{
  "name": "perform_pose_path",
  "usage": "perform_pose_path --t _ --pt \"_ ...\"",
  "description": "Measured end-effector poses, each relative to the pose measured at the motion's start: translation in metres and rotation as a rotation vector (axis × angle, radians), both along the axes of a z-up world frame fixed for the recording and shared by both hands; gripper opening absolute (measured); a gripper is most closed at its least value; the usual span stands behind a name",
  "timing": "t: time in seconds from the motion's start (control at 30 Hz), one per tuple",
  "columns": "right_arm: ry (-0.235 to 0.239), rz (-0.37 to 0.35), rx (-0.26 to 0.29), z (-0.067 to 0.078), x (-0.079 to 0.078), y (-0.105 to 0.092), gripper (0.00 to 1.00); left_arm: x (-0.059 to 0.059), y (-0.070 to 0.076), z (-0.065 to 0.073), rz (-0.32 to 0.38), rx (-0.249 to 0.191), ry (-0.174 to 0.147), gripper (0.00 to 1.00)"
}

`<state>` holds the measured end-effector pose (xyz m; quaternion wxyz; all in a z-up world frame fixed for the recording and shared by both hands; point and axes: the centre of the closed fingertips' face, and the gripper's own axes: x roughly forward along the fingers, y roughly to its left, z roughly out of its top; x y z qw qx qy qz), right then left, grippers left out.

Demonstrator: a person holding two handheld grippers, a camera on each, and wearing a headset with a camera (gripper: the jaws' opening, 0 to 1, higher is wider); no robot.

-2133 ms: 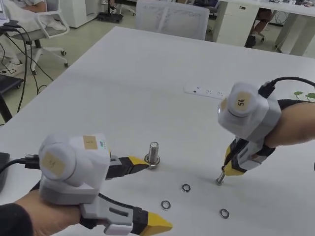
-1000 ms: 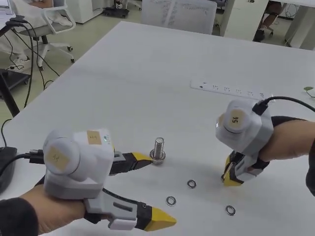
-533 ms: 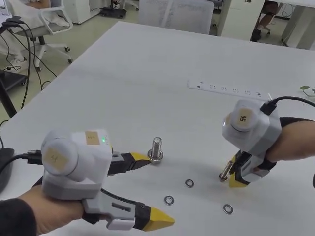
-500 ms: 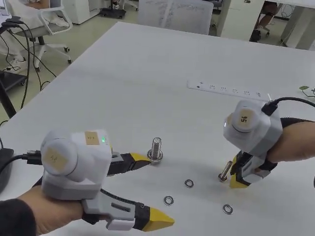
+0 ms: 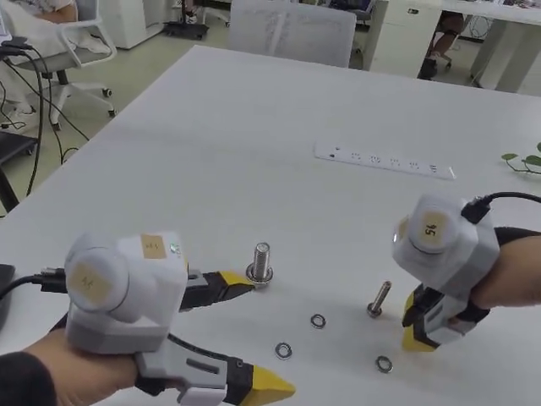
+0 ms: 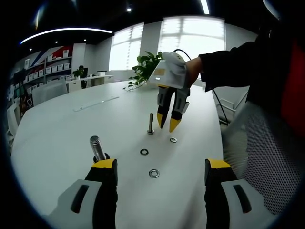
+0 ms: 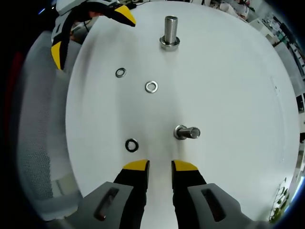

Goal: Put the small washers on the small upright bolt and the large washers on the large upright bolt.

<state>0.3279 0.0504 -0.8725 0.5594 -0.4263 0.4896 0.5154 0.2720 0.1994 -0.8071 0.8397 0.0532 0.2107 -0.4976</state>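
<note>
left claw [image 5: 258, 337] spread wide, gripping nothing, upper tip just beside large bolt [image 5: 260, 262] | large bolt upright on white worktop [image 5: 254, 144] | three washers [image 5: 318, 321] lying flat, loose, apart | small bolt [image 5: 378, 299] standing on its head | right claw [image 5: 417, 337] narrowly parted, gripping nothing, just right of small bolt, apart from it

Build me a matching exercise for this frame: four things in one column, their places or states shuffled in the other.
Things:
1. large bolt
2. small bolt
3. loose washers
4. power strip

Places or states:
a. lying flat on the table, on no bolt
b. at the far side, beyond both bolts
c. standing free just ahead of the right gripper
d. standing by a jaw tip of the left gripper

Pairs: 1-d, 2-c, 3-a, 4-b.
</note>
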Motion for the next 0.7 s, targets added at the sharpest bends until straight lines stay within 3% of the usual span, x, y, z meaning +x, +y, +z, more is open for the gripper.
perform_pose_path --t 0.3,0.7 --pt "0.054 -0.030 0.010 -0.003 -0.023 -0.002 0.21 -0.001 -0.001 0.002 -0.007 -0.001 -0.004 0.74" --pt "0.025 -0.012 0.028 -0.003 -0.037 0.006 0.22 -0.003 -0.003 0.004 -0.014 -0.005 -0.012 0.74"
